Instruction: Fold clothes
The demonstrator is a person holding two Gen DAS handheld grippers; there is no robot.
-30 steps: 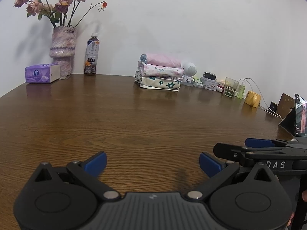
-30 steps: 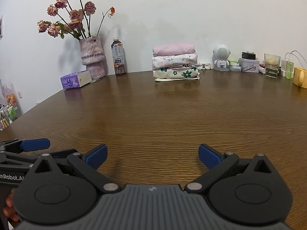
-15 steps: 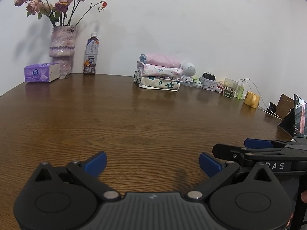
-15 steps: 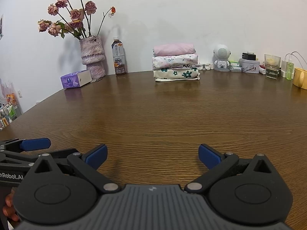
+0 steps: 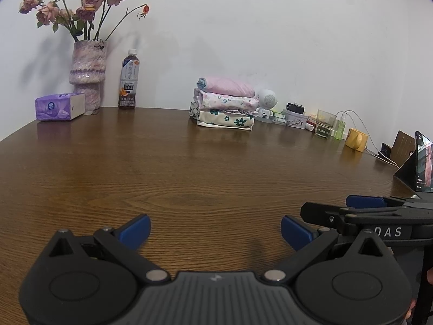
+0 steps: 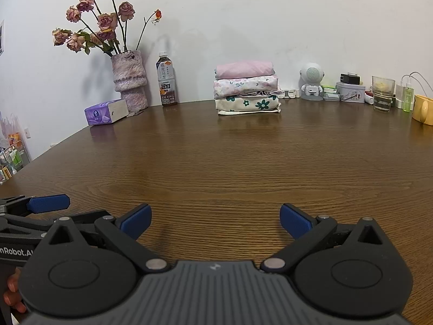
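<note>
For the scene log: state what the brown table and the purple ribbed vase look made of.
Brown table: wood or wood-look veneer, going by the grain lines; semi-gloss, since it mirrors the folded clothes. Purple ribbed vase: probably glazed ceramic or glass, mottled; cannot tell which.

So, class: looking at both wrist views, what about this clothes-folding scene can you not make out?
- Stack of folded clothes: garment types unreadable, folded shut, both views.
- Screen: cut by the right edge, left wrist view.
- Shelf items: blurred and cropped at the left edge, right wrist view.
- Any unfolded garment: none visible on the table.
</note>
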